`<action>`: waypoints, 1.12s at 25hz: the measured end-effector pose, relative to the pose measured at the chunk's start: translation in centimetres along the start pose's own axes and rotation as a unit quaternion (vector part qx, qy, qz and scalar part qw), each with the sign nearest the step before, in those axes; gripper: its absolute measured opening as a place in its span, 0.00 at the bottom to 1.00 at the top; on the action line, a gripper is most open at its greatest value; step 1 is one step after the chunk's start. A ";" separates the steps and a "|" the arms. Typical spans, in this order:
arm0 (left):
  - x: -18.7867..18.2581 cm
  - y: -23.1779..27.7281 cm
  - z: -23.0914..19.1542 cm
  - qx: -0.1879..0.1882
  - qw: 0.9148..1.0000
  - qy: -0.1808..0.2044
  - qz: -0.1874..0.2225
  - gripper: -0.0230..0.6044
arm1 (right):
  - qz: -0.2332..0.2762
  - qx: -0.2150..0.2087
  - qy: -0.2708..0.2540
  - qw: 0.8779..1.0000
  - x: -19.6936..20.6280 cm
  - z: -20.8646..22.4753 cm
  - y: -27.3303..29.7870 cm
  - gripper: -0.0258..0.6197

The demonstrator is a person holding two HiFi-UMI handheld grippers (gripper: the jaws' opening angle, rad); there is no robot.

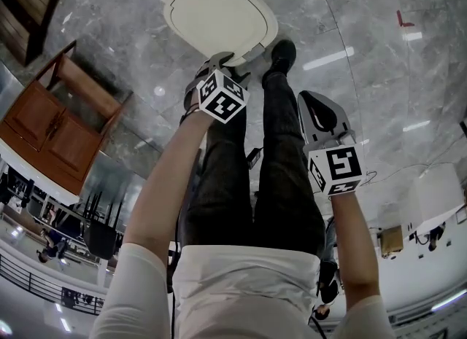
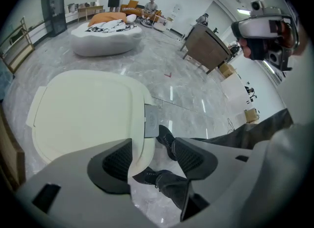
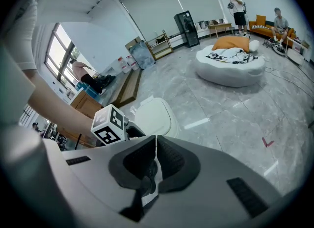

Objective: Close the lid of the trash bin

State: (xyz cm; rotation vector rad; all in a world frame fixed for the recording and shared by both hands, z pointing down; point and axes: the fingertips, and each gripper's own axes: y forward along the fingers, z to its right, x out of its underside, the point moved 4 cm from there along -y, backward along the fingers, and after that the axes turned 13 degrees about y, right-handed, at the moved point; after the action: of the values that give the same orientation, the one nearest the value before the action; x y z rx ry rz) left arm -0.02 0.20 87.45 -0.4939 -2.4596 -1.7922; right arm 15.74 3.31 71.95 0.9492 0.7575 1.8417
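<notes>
Floor (image 1: pixel 365 24): glossy grey marble-look slabs, with streaks of ceiling light mirrored in them.
Trash bin (image 1: pixel 219 15): cream-white, stands on the floor with its flat top facing up.
Shoes (image 1: pixel 281 55): dark pair, planted on the floor just beside the bin's near edge.
Wooden cabinet (image 1: pixel 44 130): brown with two panelled doors, off to the bin's left and apart from it.
Bench (image 1: pixel 25 2): dark slatted wood, near the cabinet.
Round cushion (image 3: pixel 230 67): large and white, orange and patterned cloth heaped on it, well apart from the bin.
Red mark (image 1: pixel 403 20): small, on bare floor.
Black cabinet (image 3: pixel 186 28): tall, by the far wall.
</notes>
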 end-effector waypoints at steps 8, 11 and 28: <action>-0.2 1.2 -0.4 -0.023 0.999 -0.032 -0.016 0.49 | -0.004 -0.002 -0.003 1.000 0.6 0.5 0.3 0.09; -0.2 1.1 -0.4 -0.015 0.999 -0.029 -0.014 0.49 | -0.004 0.000 -0.004 1.000 0.6 0.6 0.3 0.09; -3.6 -6.9 1.1 -0.064 0.994 -0.068 0.060 0.48 | 0.003 -0.007 -0.078 0.997 -2.6 -1.1 -3.2 0.09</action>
State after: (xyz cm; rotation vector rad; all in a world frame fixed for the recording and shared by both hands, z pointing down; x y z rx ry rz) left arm 1.54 -1.45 79.94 -0.7798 -2.3490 -1.9365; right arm 16.97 2.09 68.03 1.0742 0.6466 1.7513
